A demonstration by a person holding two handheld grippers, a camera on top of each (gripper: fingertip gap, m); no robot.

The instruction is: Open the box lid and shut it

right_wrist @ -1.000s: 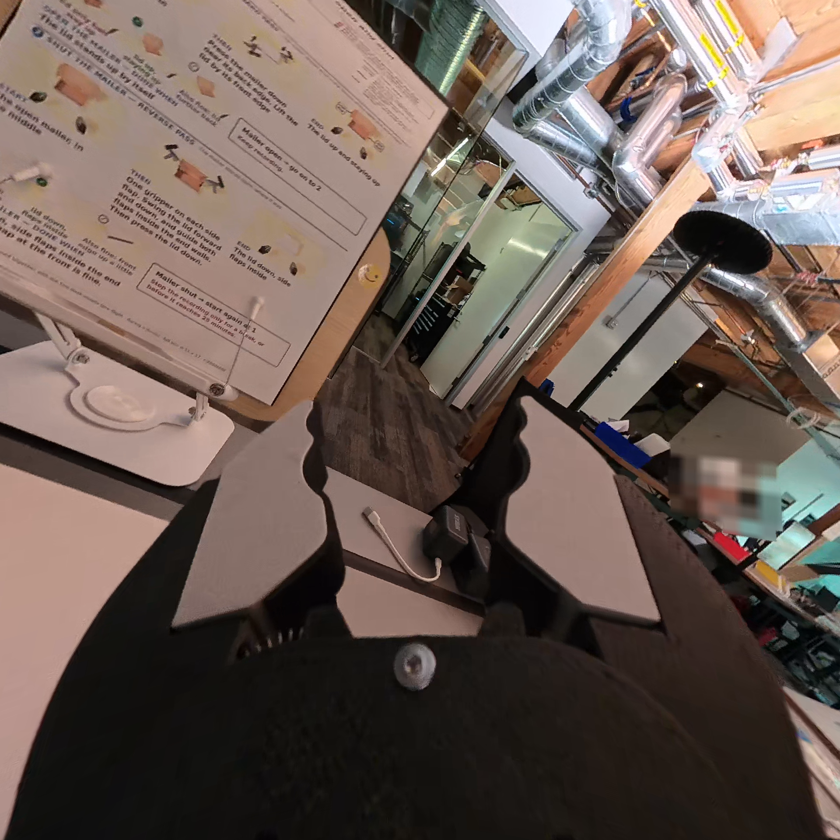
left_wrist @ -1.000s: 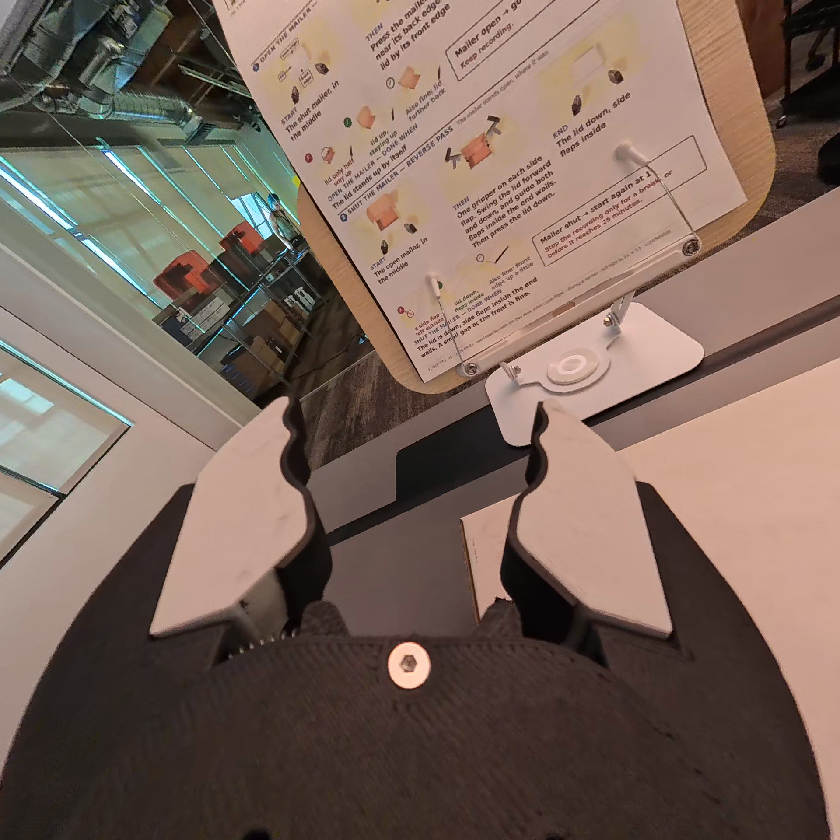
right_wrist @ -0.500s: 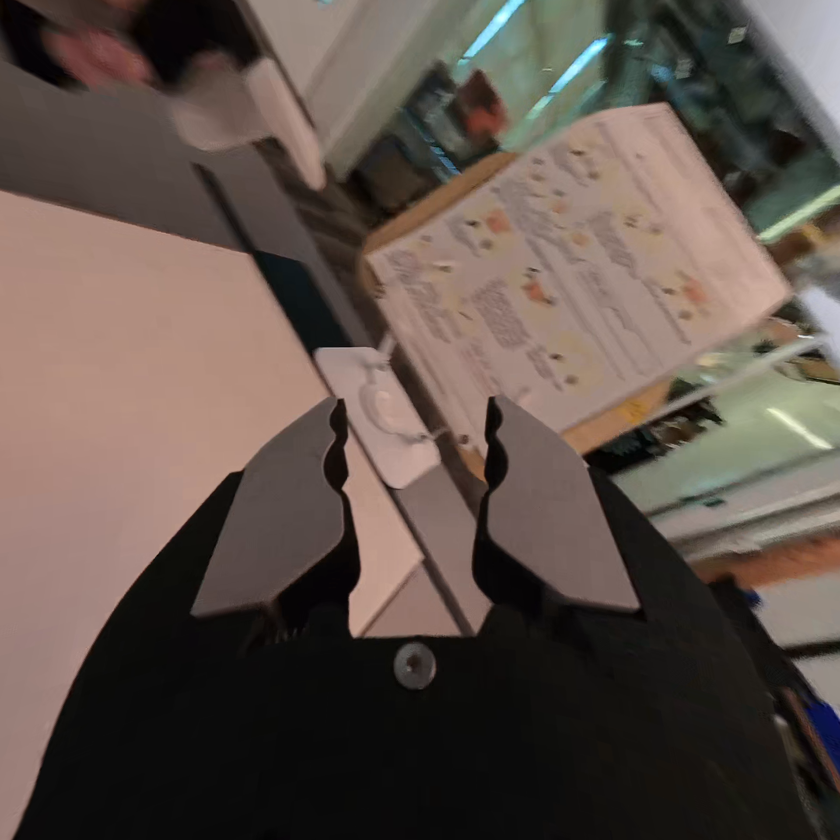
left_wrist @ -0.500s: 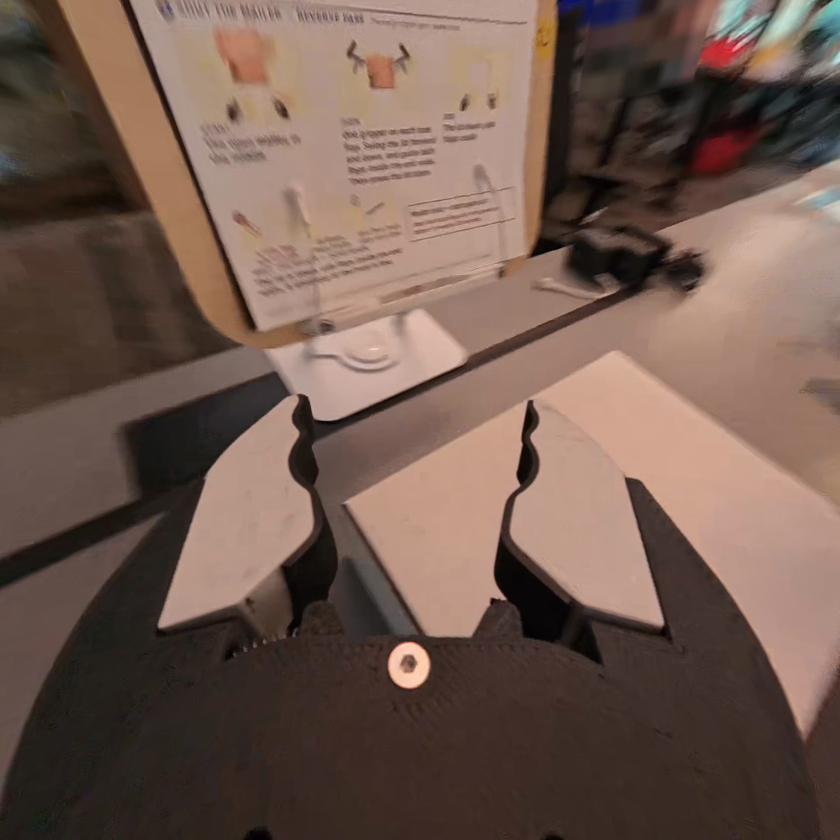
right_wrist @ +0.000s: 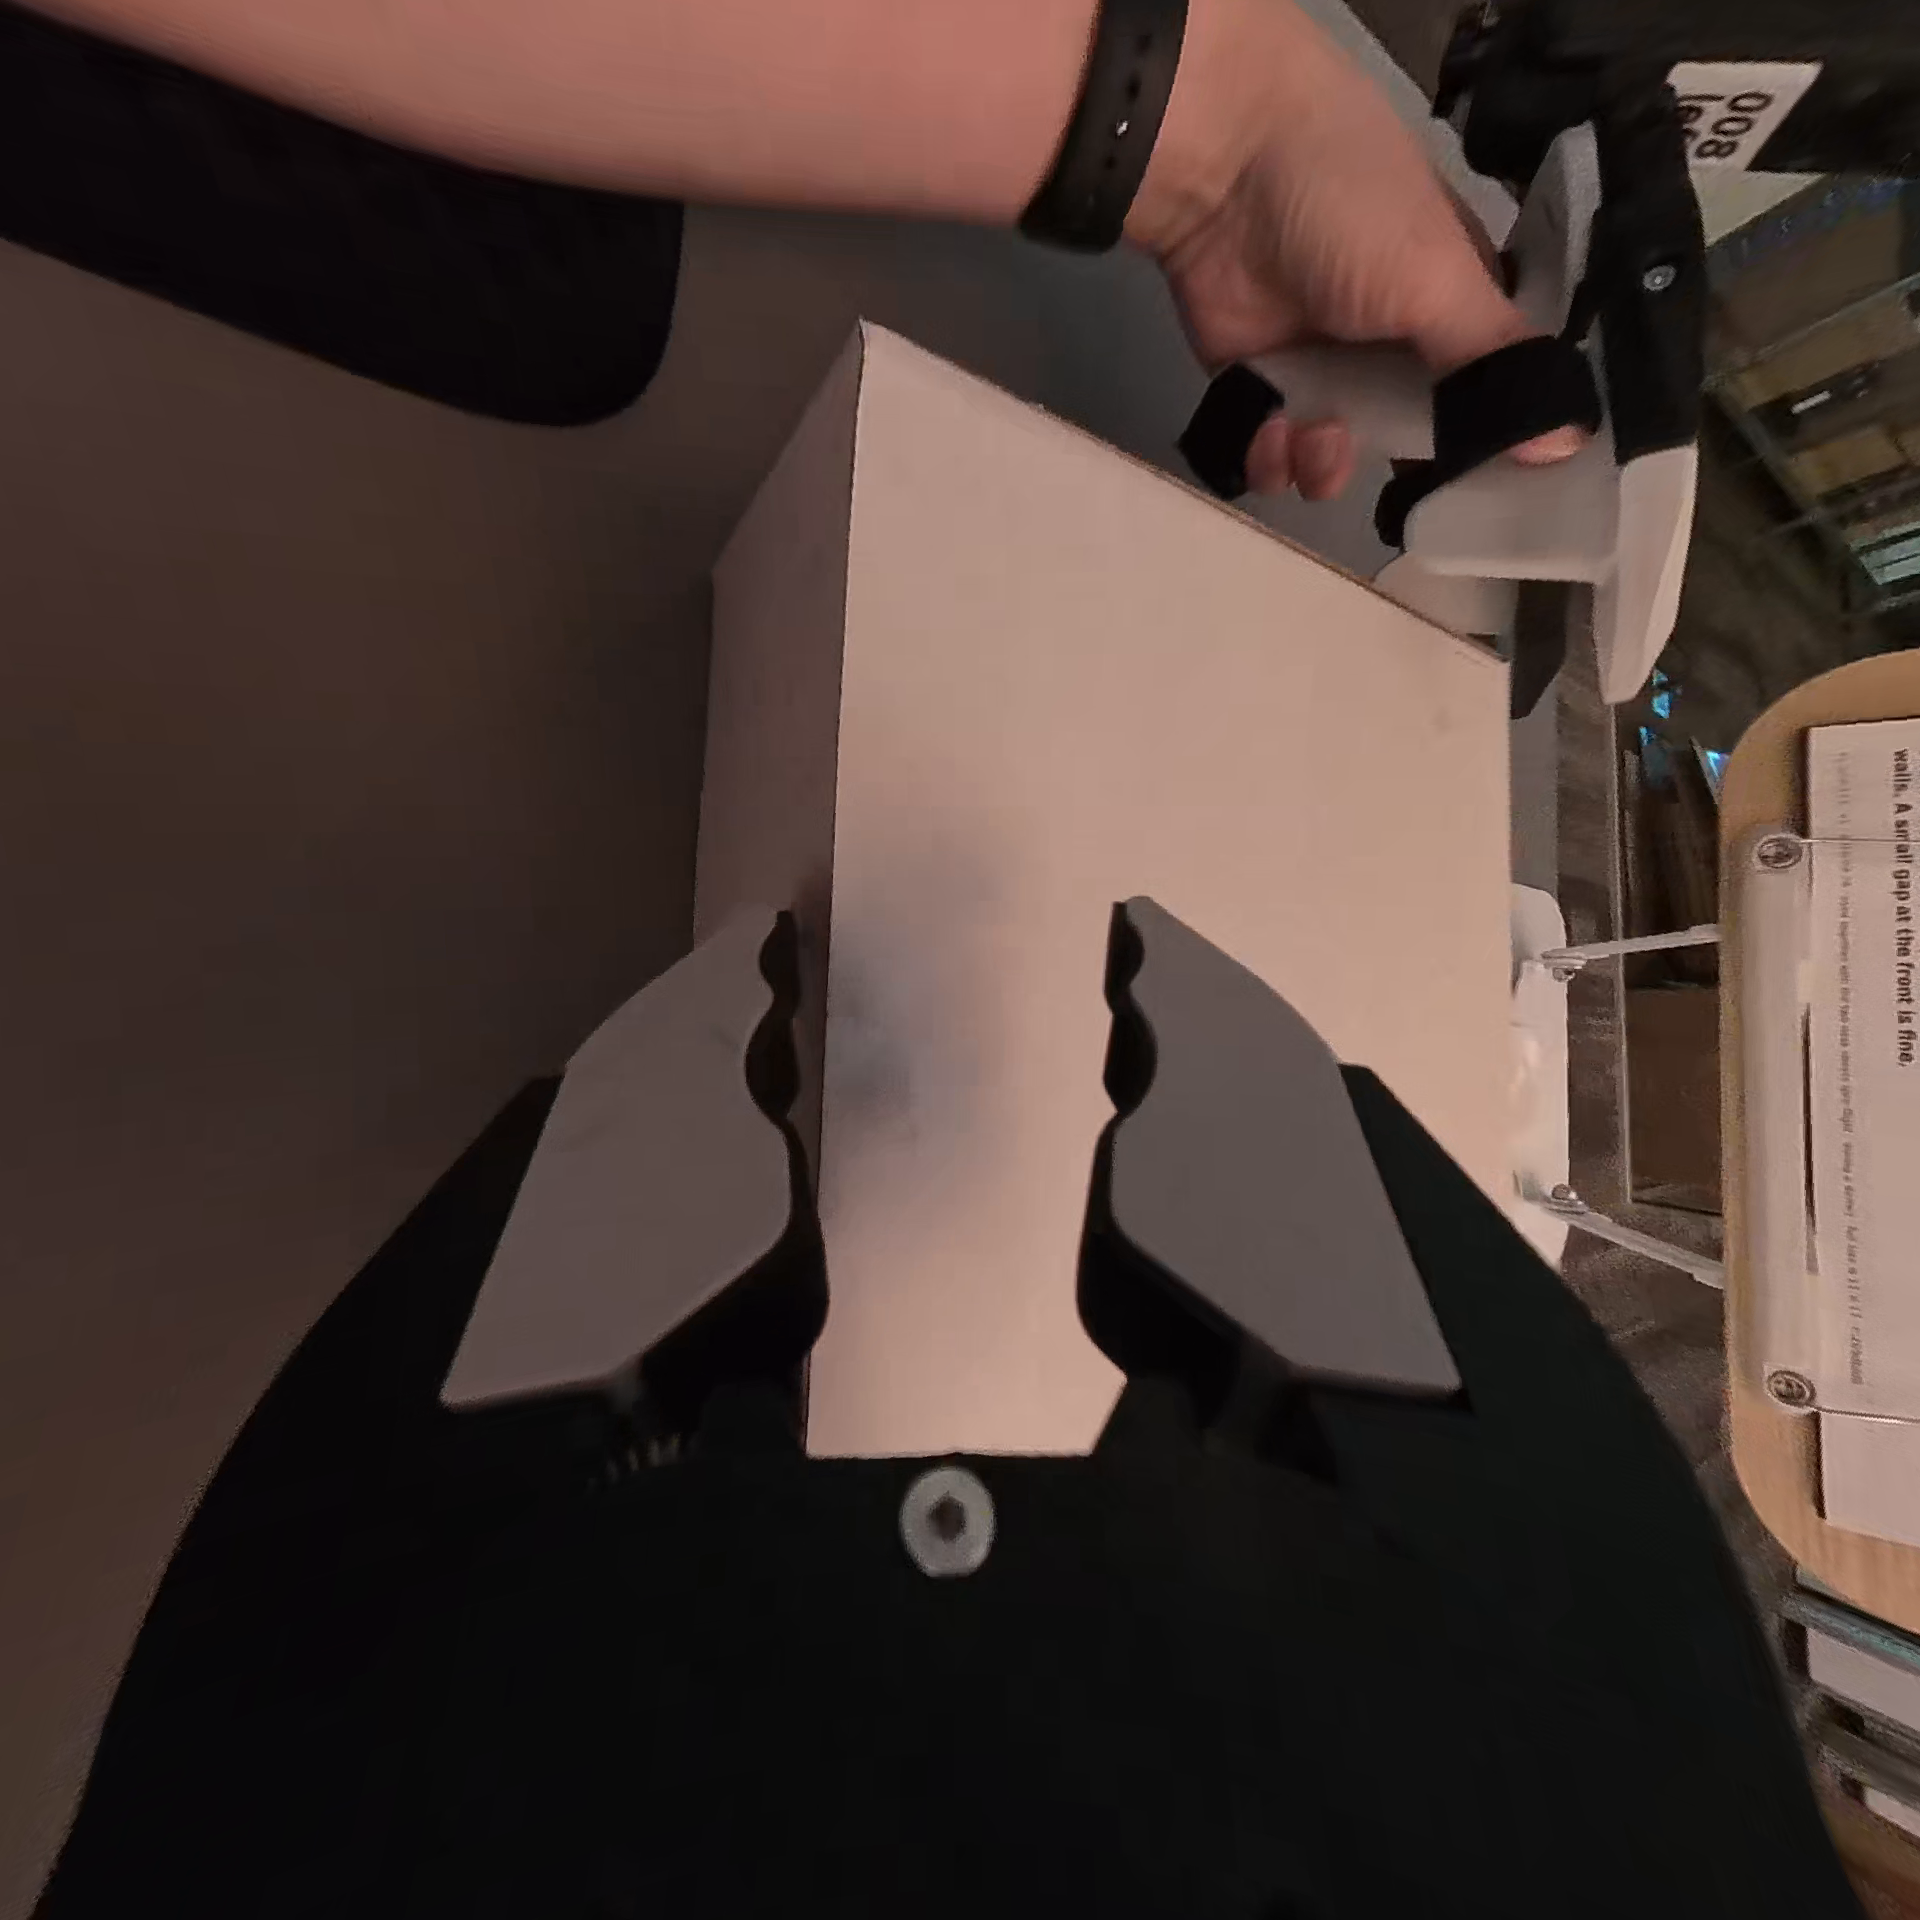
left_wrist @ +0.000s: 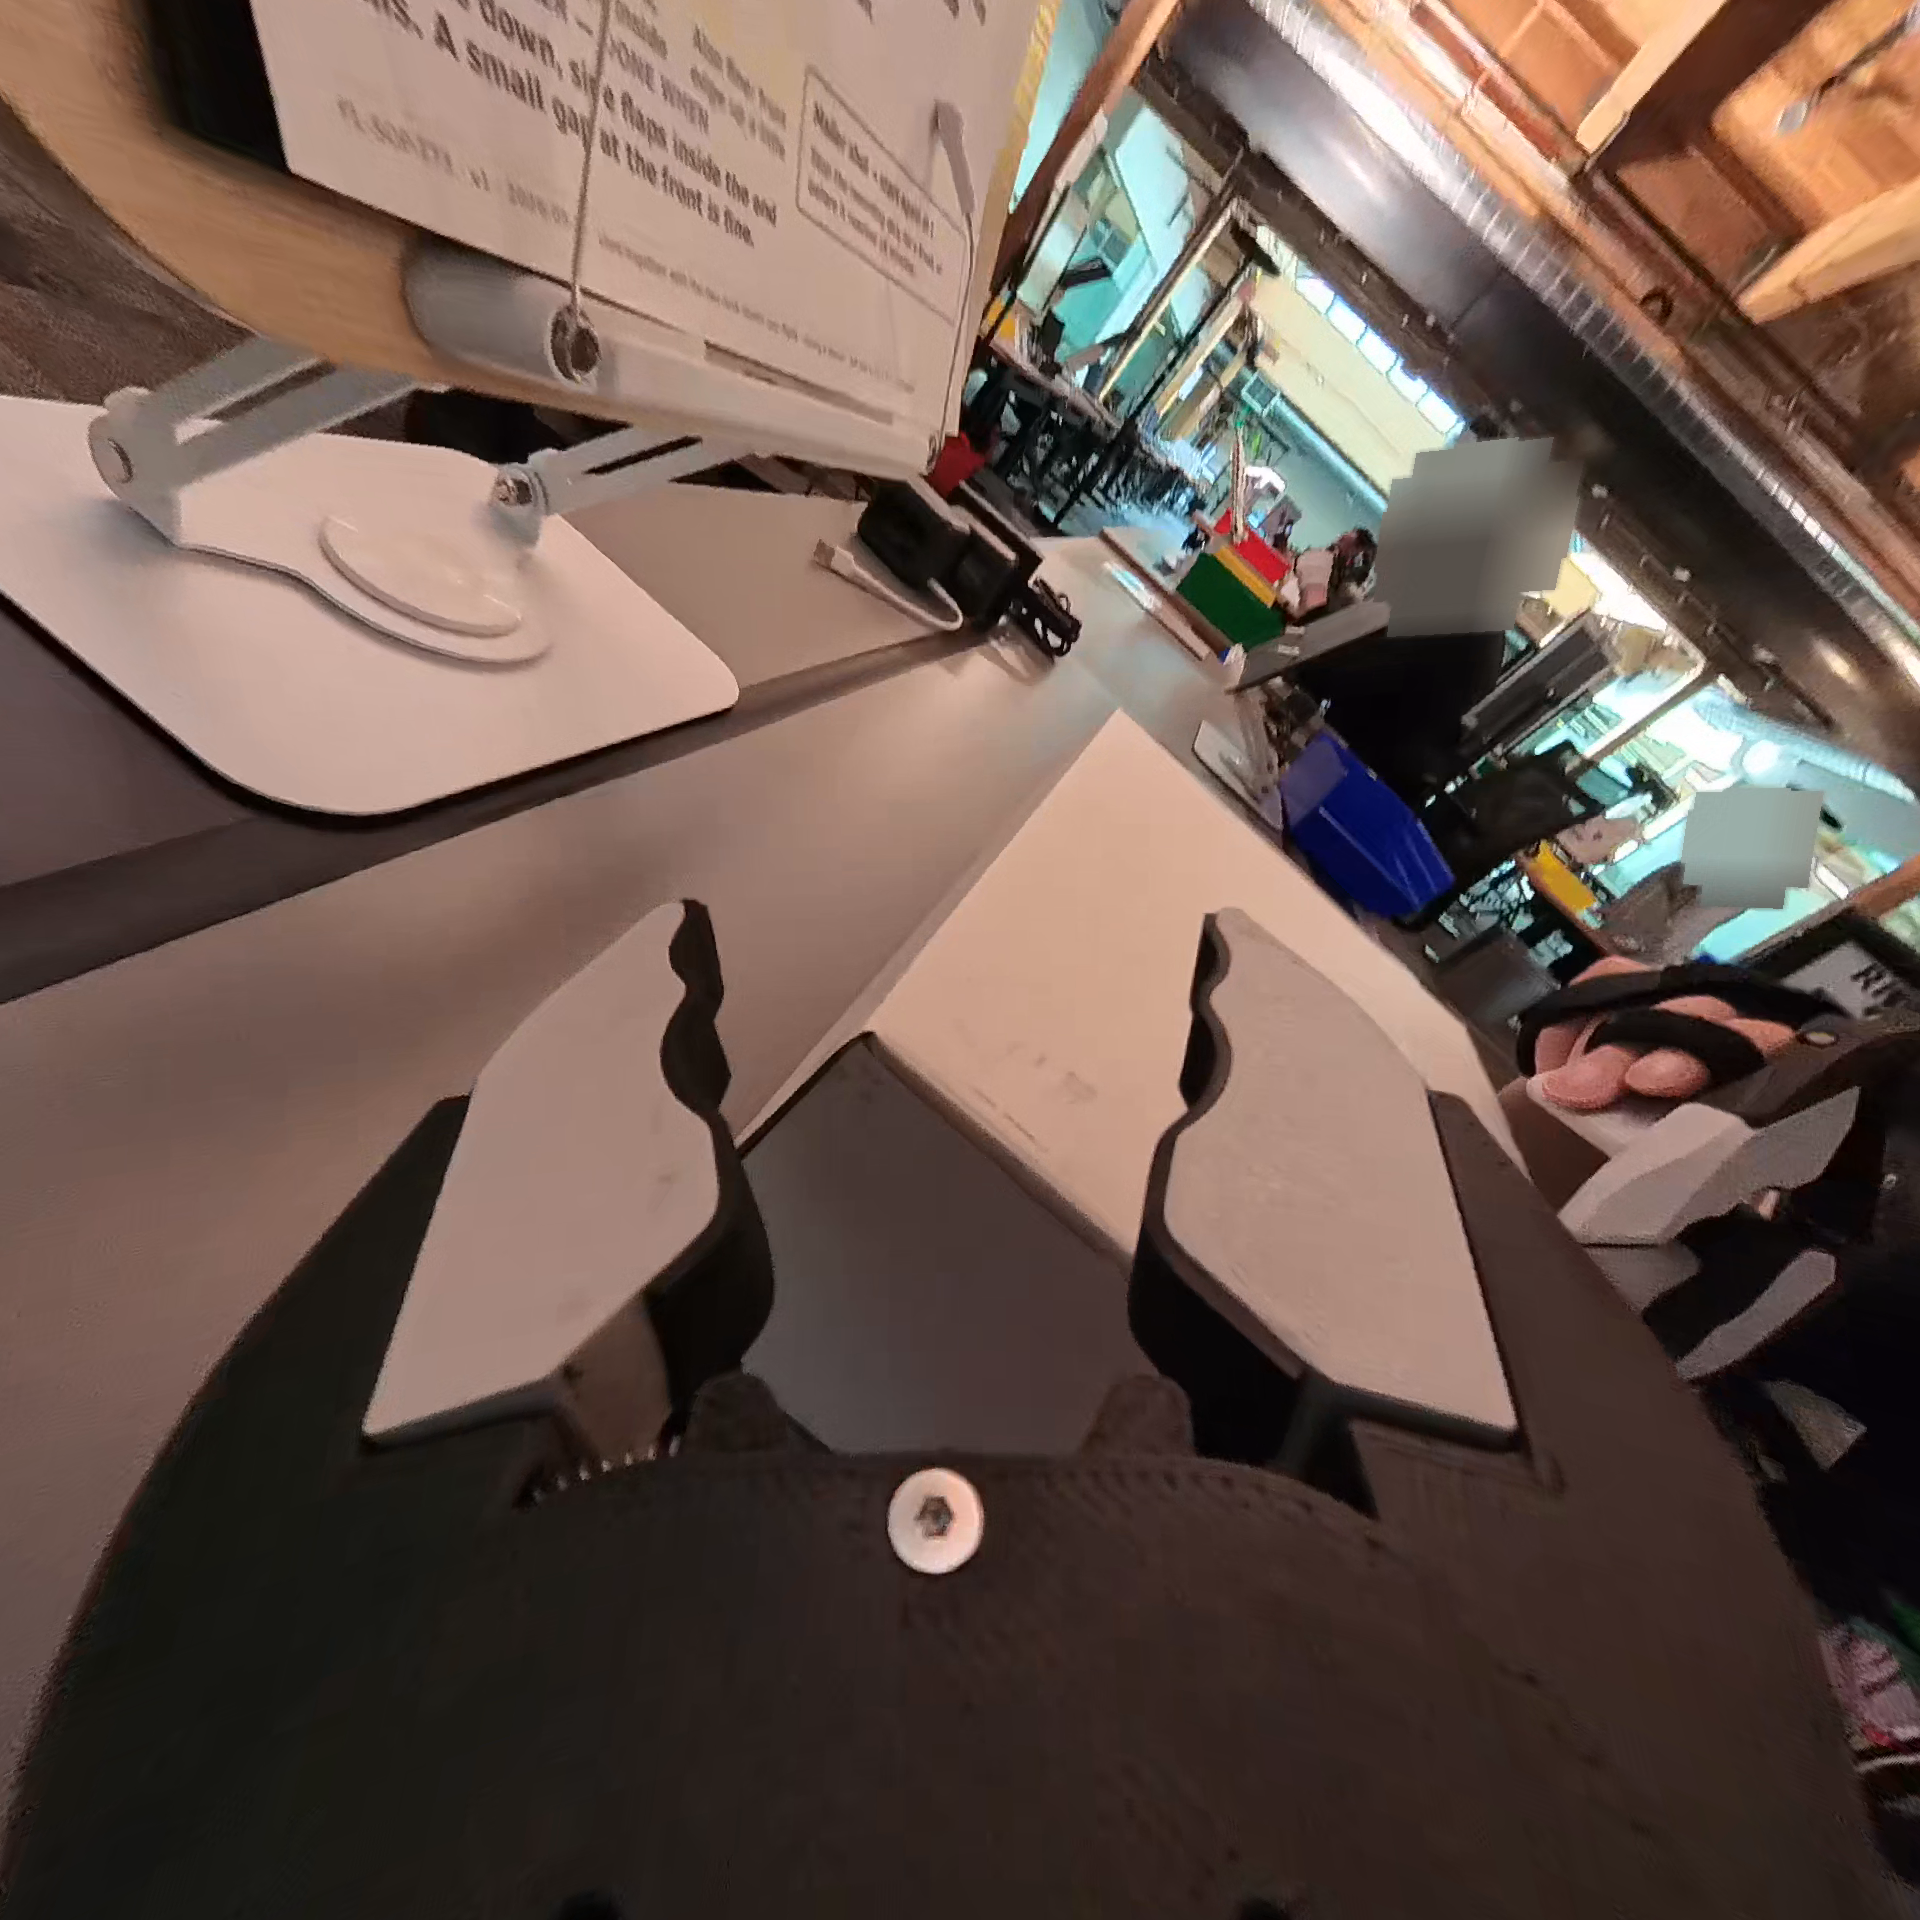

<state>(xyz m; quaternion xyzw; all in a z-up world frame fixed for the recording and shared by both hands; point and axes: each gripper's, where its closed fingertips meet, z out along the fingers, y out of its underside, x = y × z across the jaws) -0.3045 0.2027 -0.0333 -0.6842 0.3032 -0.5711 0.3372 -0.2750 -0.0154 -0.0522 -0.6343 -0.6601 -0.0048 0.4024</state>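
The white box [right_wrist: 1143,748] lies shut on the grey table [left_wrist: 260,1091], lid down. The right gripper [right_wrist: 951,925] reaches over one end with jaws apart, holding nothing; the left gripper [left_wrist: 951,935], also spread and empty, faces the opposite end (a corner sits between its fingers). Behind stands a white stand [left_wrist: 343,644] bearing an instruction sheet [left_wrist: 644,156]. The box's front edge is hidden.
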